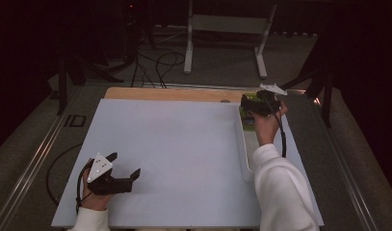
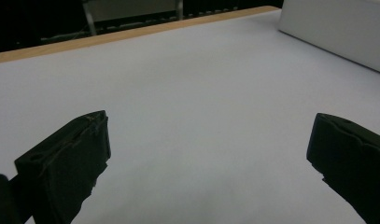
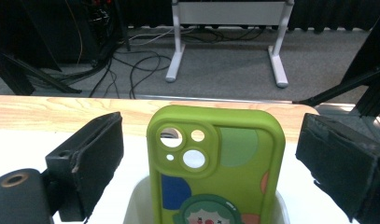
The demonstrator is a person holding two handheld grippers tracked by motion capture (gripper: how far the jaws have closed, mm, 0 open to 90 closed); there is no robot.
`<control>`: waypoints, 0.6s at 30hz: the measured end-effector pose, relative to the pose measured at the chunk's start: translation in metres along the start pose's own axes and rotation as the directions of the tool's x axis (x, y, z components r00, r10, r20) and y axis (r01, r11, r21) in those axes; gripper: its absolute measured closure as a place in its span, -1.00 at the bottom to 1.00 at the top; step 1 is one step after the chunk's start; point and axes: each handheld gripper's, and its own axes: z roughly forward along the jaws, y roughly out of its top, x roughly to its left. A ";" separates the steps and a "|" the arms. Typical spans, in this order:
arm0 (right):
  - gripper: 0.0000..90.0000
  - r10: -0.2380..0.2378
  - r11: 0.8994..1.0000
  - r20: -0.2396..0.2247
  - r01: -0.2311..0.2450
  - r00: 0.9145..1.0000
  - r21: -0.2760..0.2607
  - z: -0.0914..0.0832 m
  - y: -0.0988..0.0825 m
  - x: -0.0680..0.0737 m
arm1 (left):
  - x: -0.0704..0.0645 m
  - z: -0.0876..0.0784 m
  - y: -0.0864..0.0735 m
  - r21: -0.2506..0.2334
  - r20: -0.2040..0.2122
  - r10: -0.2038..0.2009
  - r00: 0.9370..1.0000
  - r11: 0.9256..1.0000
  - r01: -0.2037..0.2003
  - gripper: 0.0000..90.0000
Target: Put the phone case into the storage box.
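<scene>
Left hand-held gripper (image 1: pixel 124 165) low, jaws wide apart; right hand-held gripper (image 1: pixel 245 102) outstretched, jaws wide apart.

A lab — dark curtains, floor cables (image 1: pixel 155 65); white equipment stand (image 1: pixel 227 29) behind the table (image 1: pixel 174 144).

The counter (image 1: pixel 184 144) carries a pale grey-white mat over most of its top; a strip of bare wood (image 1: pixel 169 93) shows along the far edge. Beyond that edge, a white metal frame stand (image 1: pixel 227 29) rests on the grey carpeted floor (image 1: pixel 217 62). Loose black cables (image 1: pixel 155 65) lie on the floor to the stand's left. Dark equipment, possibly stand legs, occupies the unlit far left (image 1: pixel 73 67).
</scene>
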 end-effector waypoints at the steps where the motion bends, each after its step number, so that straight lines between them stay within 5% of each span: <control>1: -0.83 0.000 1.000 -0.001 0.000 1.000 -0.006 -0.001 0.000 0.000 | 0.000 0.000 0.000 0.000 0.000 0.000 1.000 1.000 0.000 -1.00; 18: -0.83 -0.057 0.998 -0.087 0.058 0.995 0.004 -0.021 -0.008 0.011 | -0.001 0.002 -0.001 0.009 0.001 0.005 1.000 1.000 -0.005 -1.00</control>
